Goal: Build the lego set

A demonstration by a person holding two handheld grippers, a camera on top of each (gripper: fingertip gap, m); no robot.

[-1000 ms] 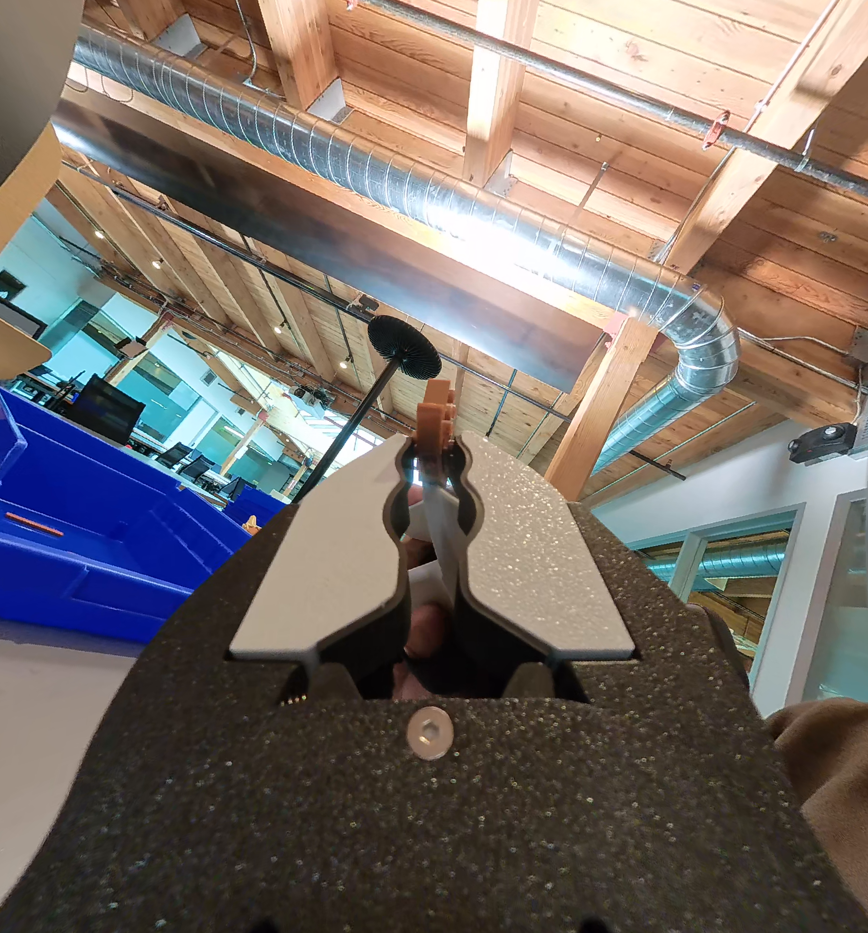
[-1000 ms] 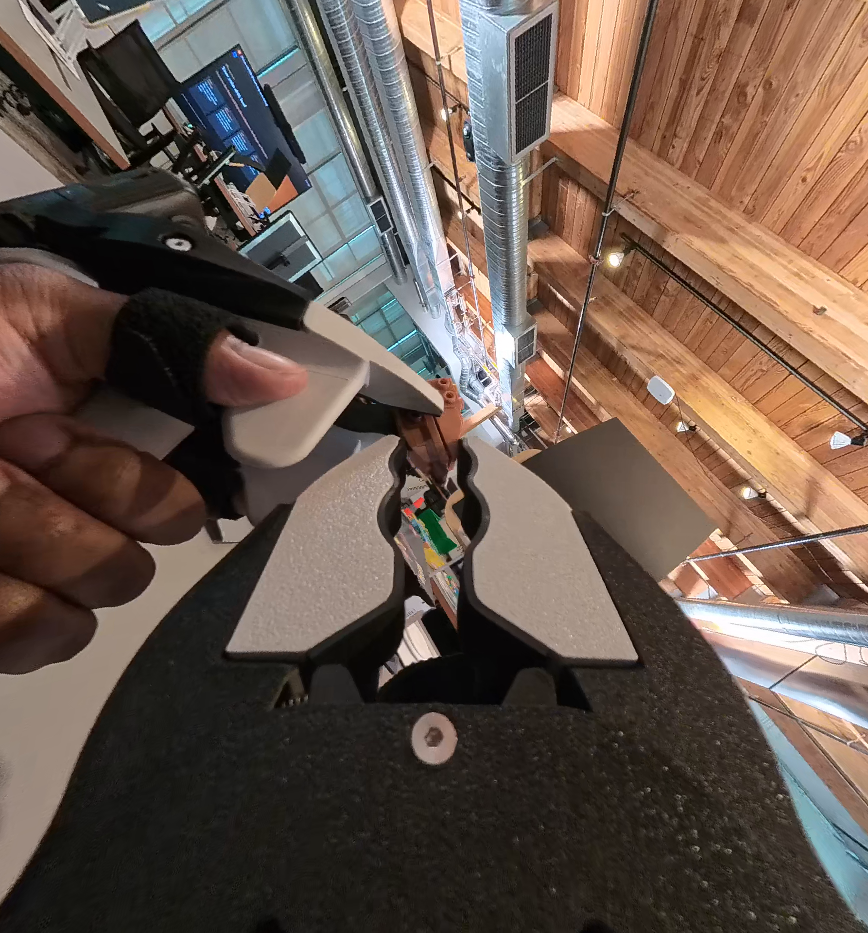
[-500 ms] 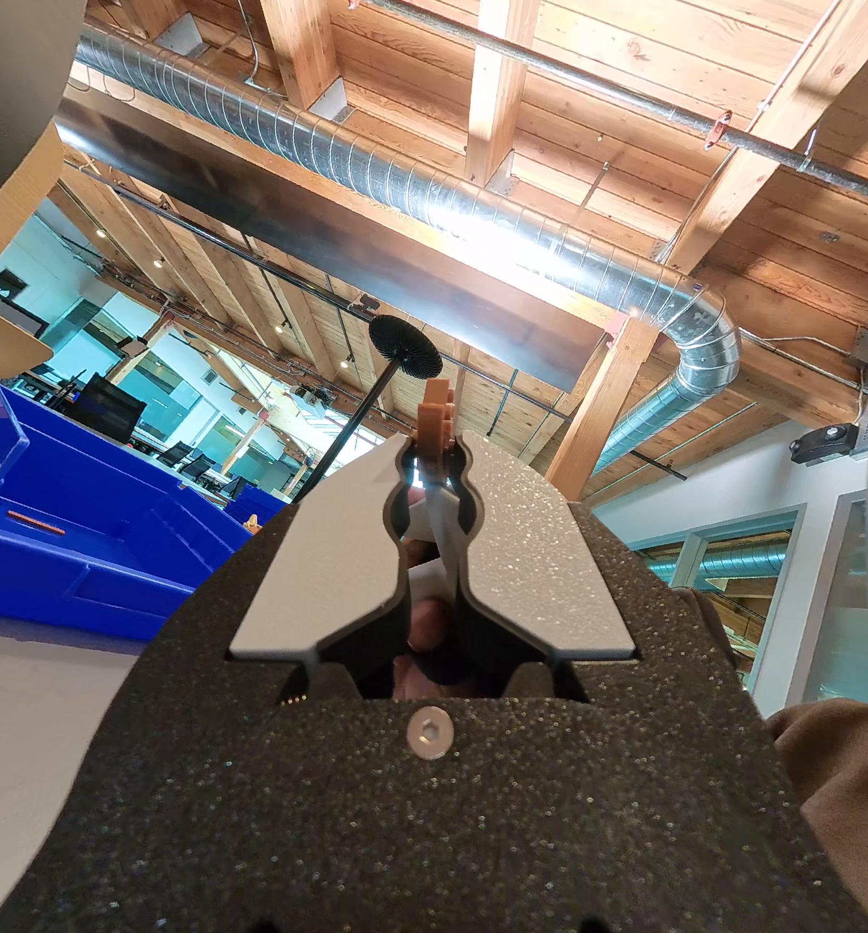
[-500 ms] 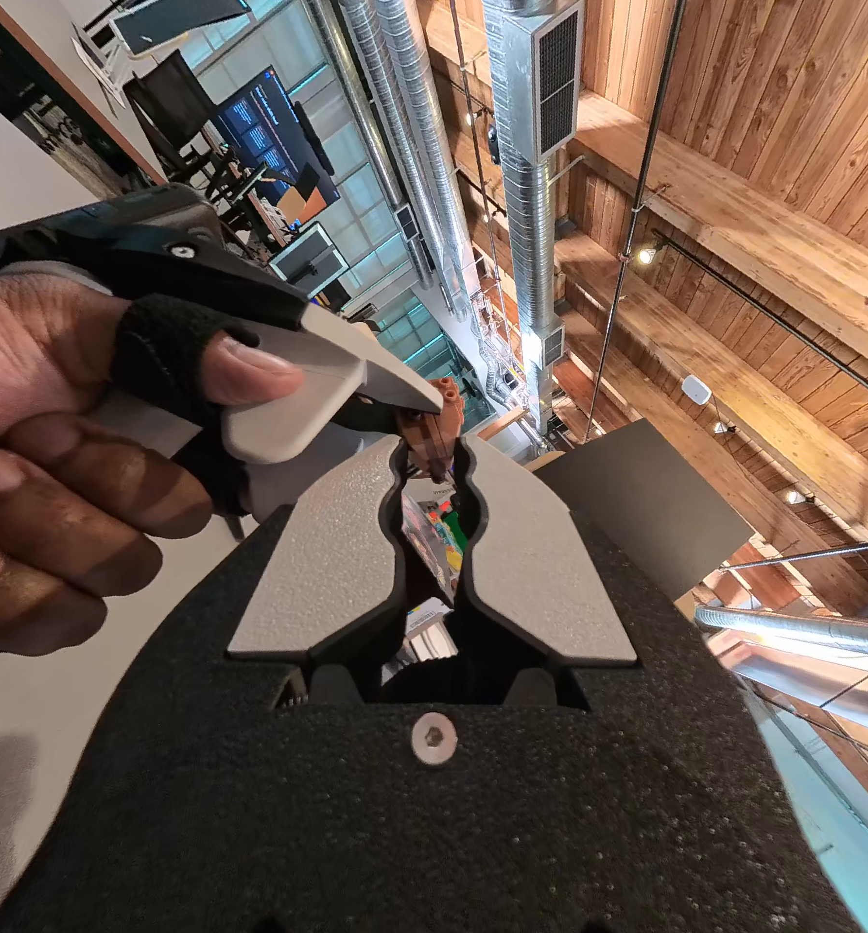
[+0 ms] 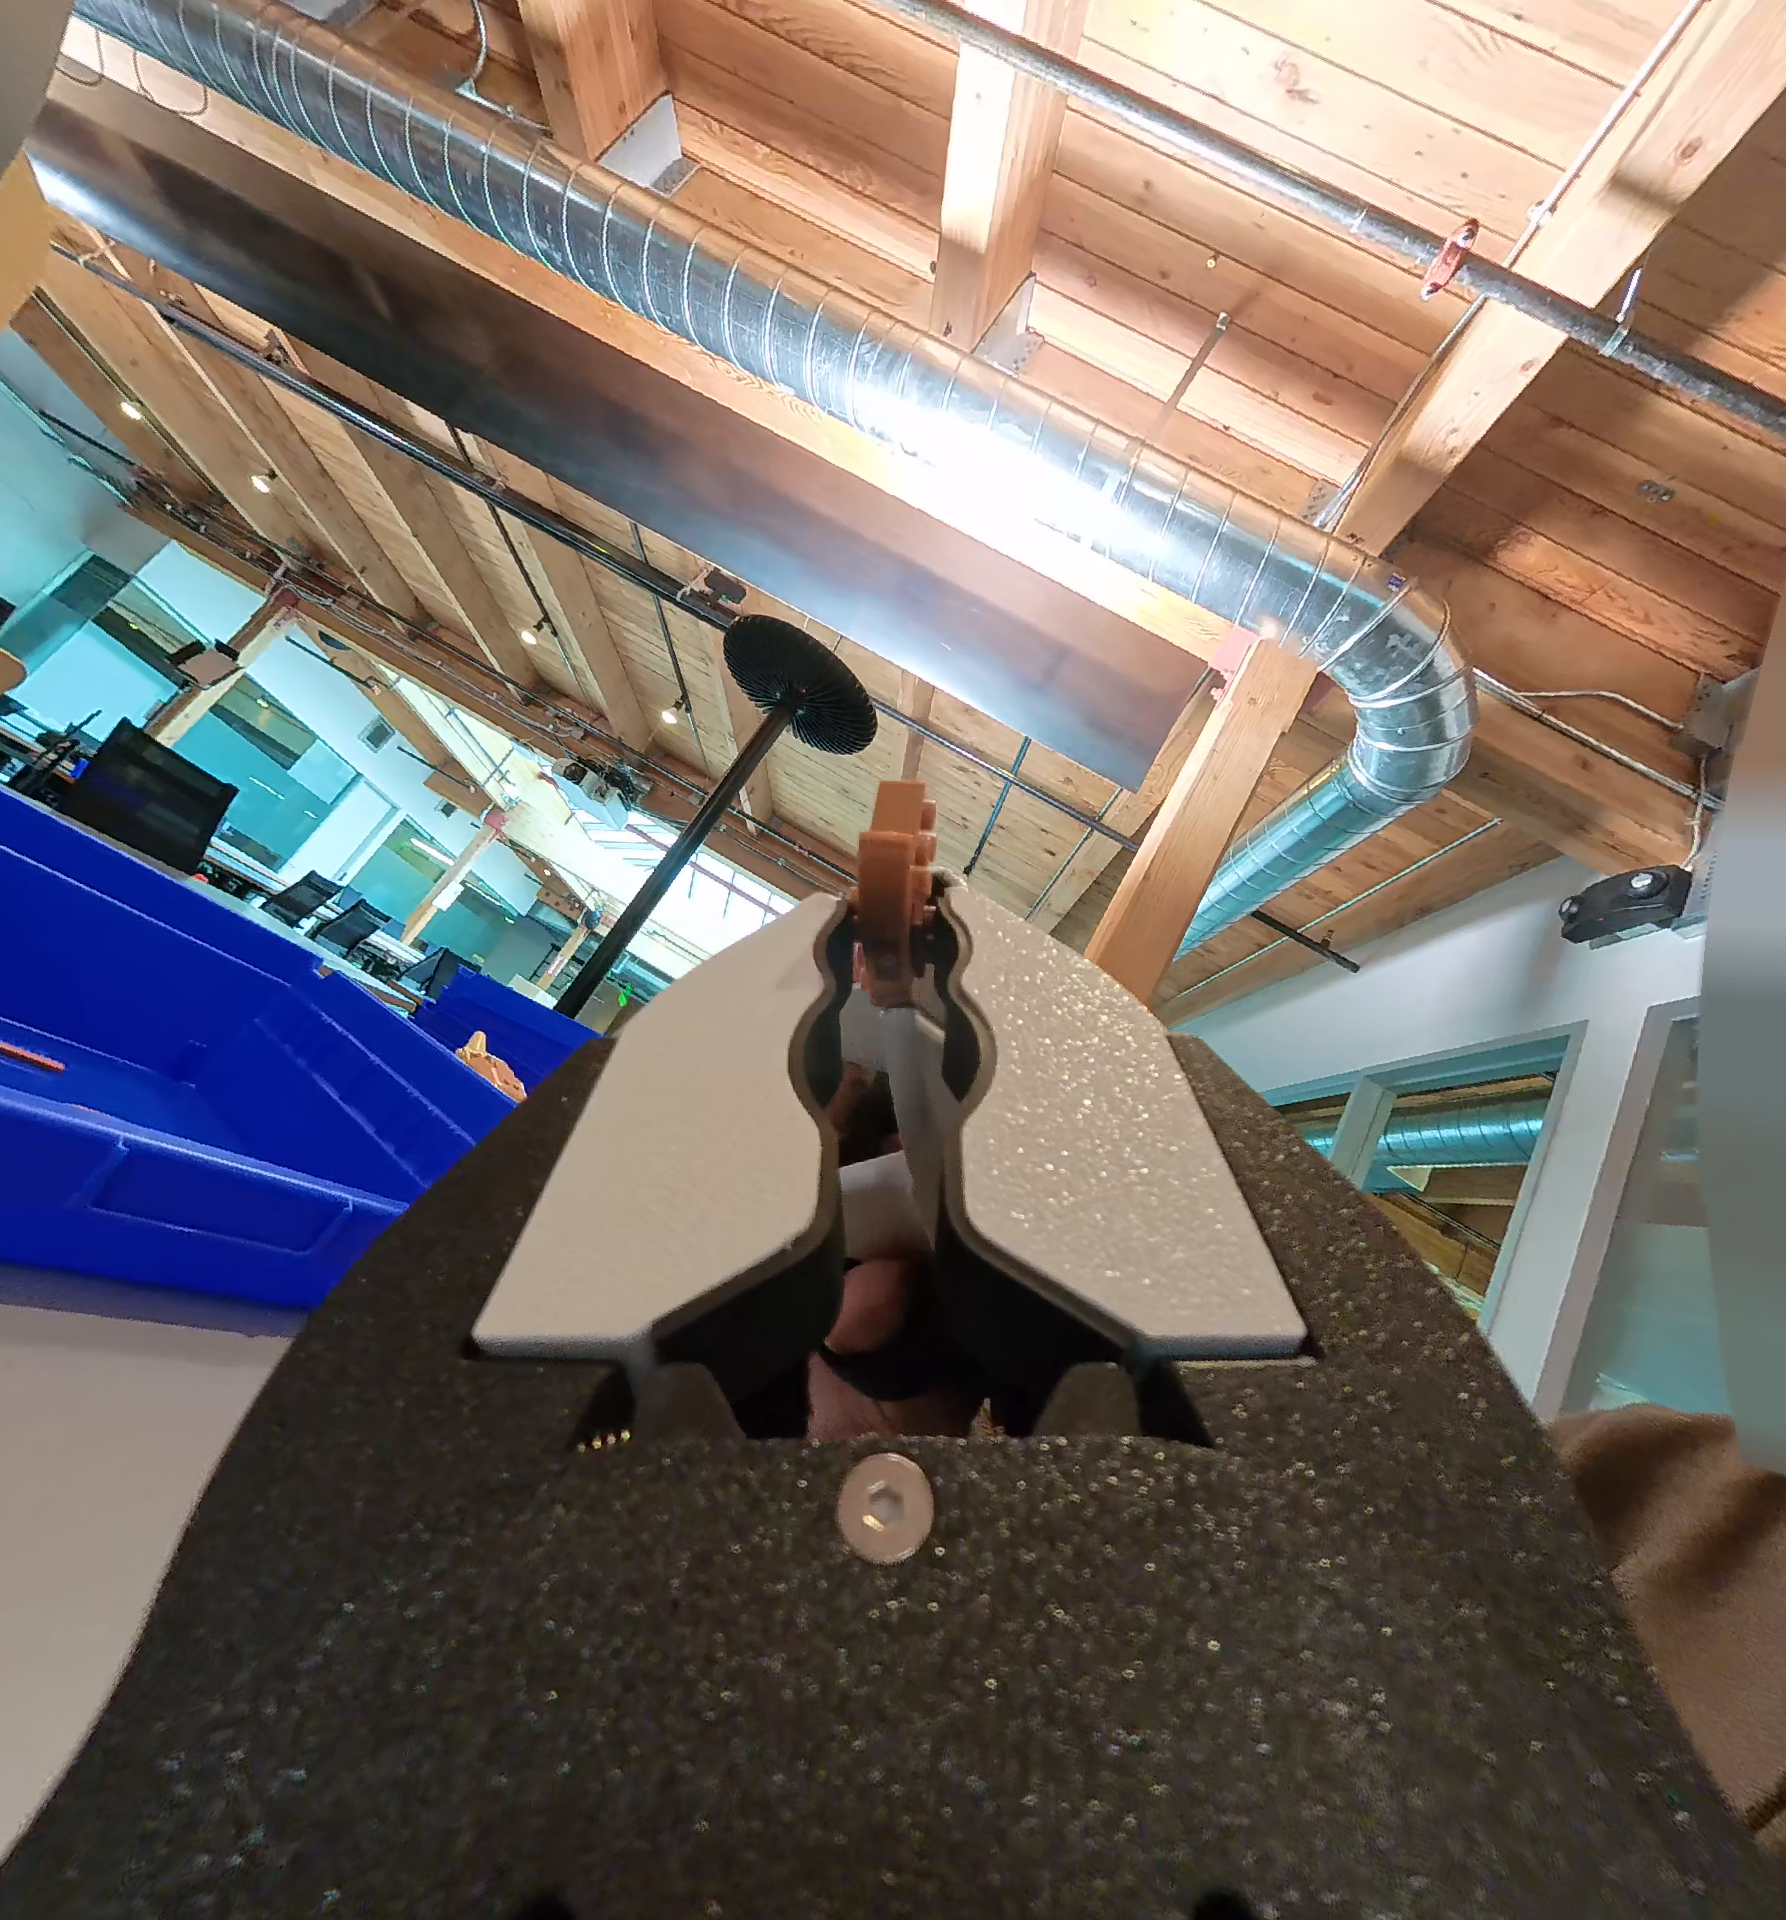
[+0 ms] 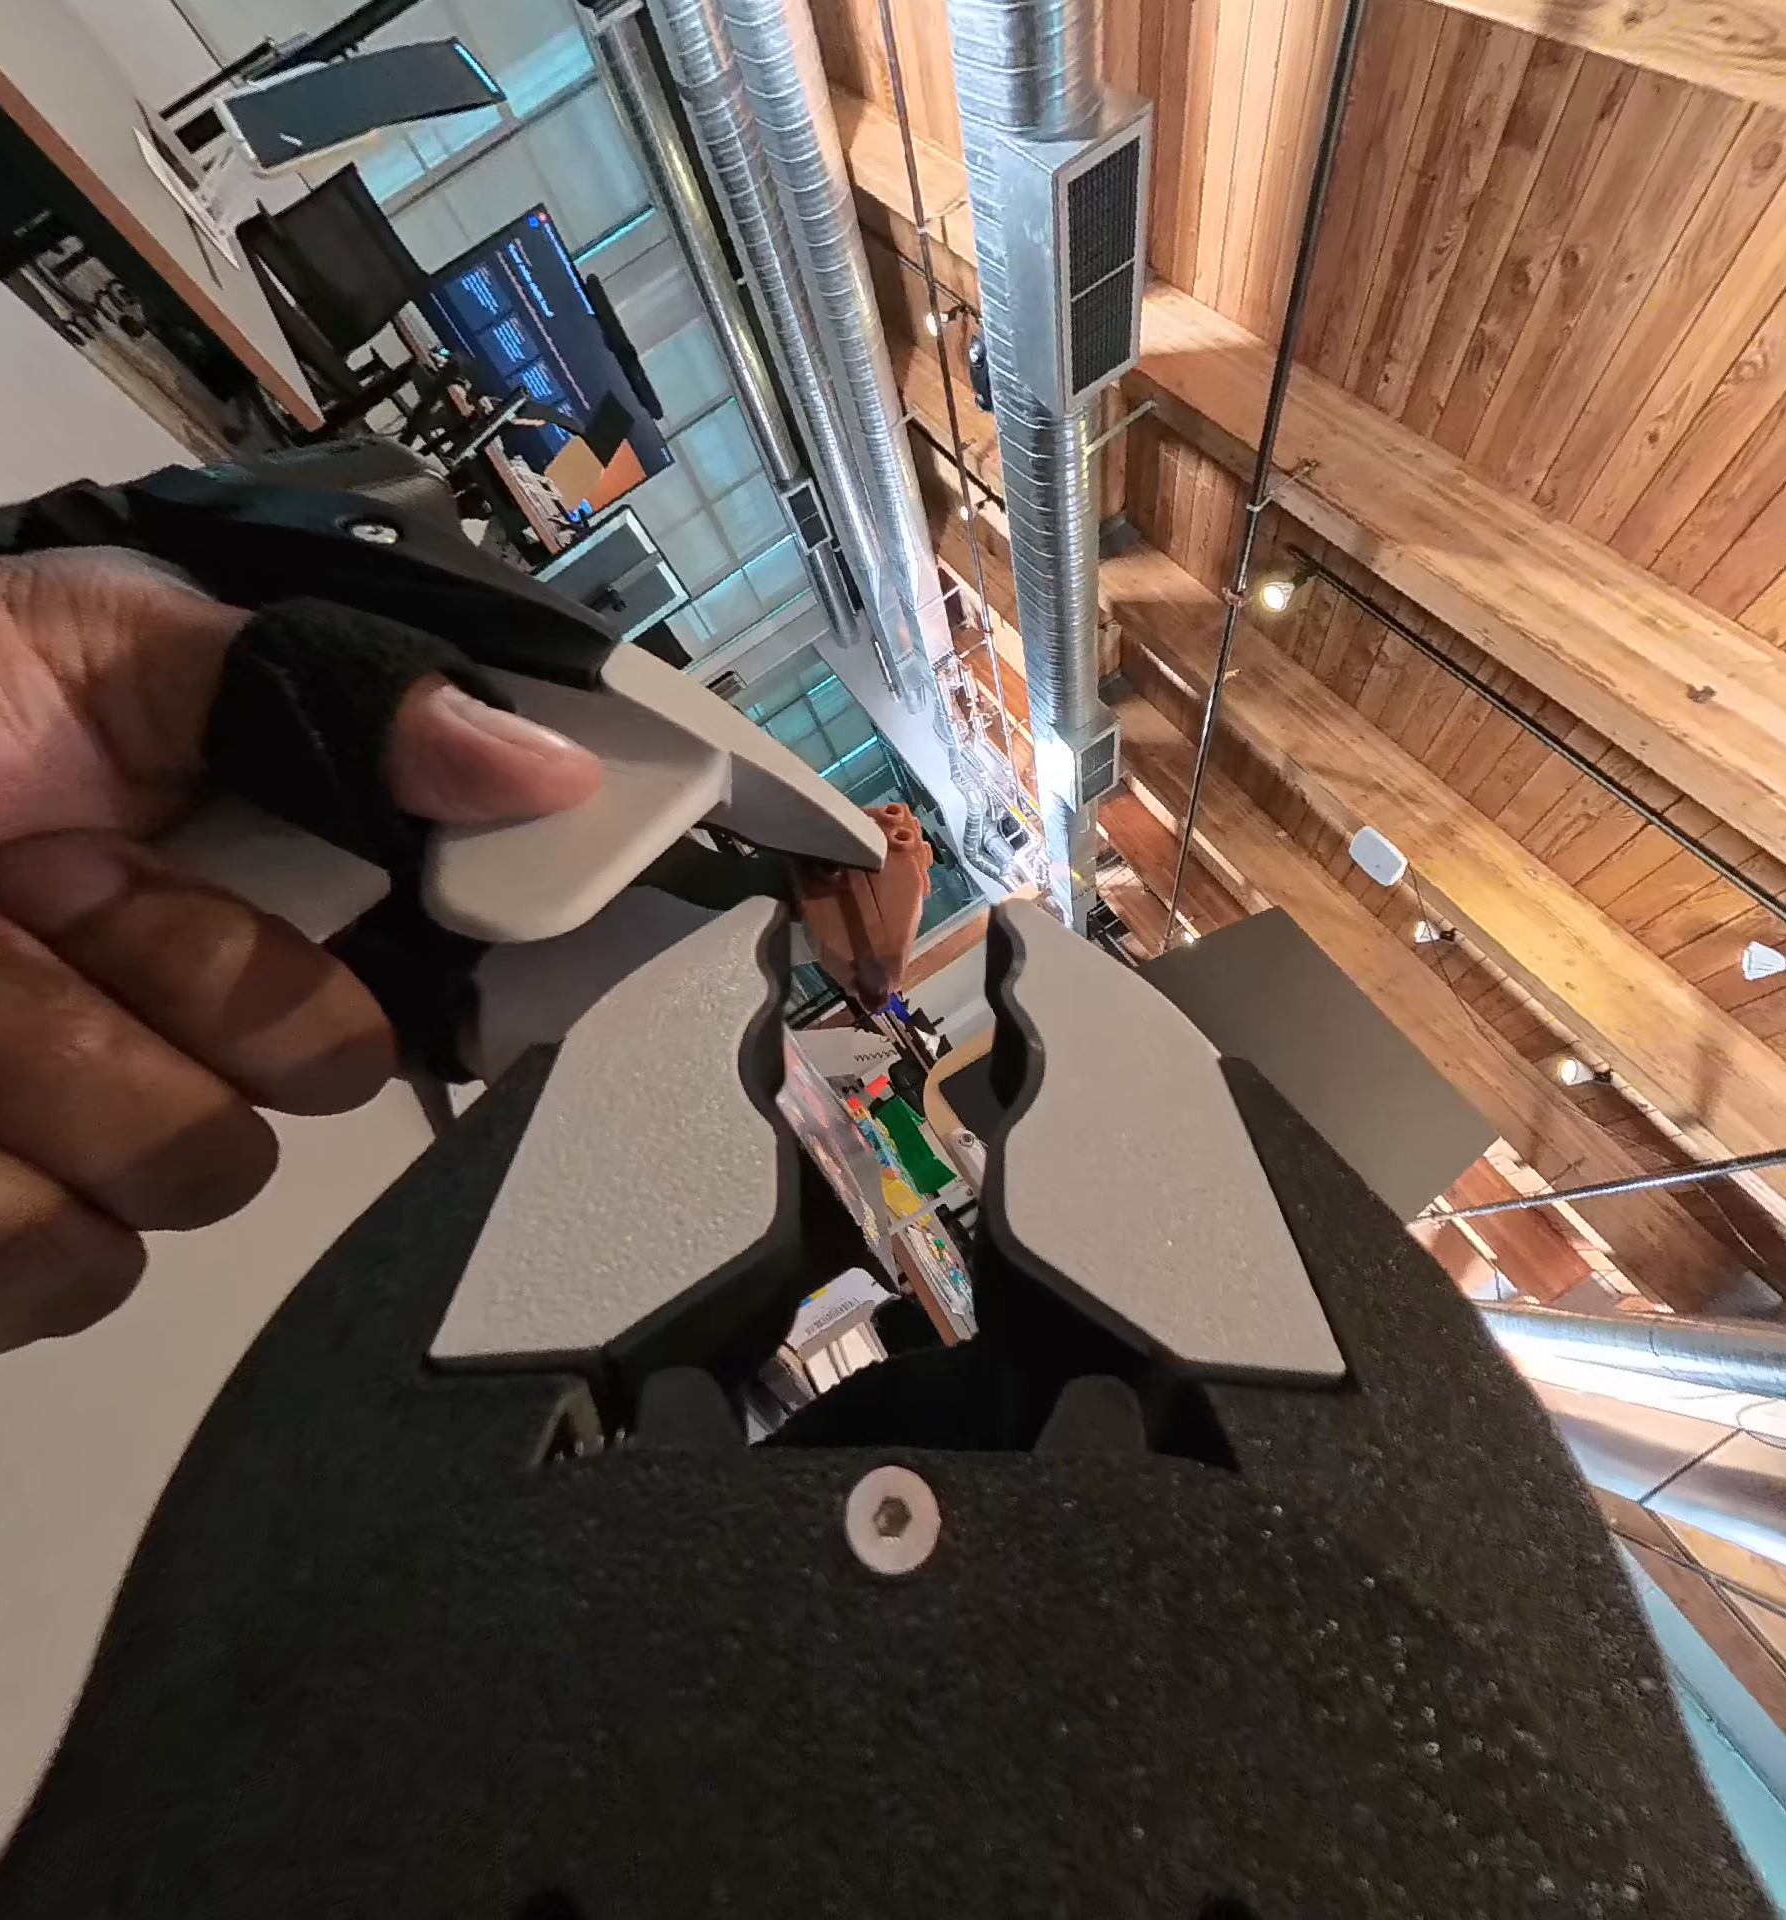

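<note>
Both views point up at a wooden ceiling. My left gripper is shut on a small orange-brown studded brick piece that sticks up past its fingertips. In the right wrist view the same left gripper, held by a hand, reaches in from the left and pinches that brown brick piece. My right gripper is open. The brick piece stands between its fingers with a clear gap to the right finger and close beside the left one.
Blue plastic bins stand on the pale table at the left. A black pole with a round ribbed disc rises behind the left fingertips. A brown sleeve shows at the lower right. My left and right fingertips are right by each other.
My right gripper's jaws have opened and let go of the brown brick piece they were pinching. My left gripper has kept its grip on it and barely moved.
</note>
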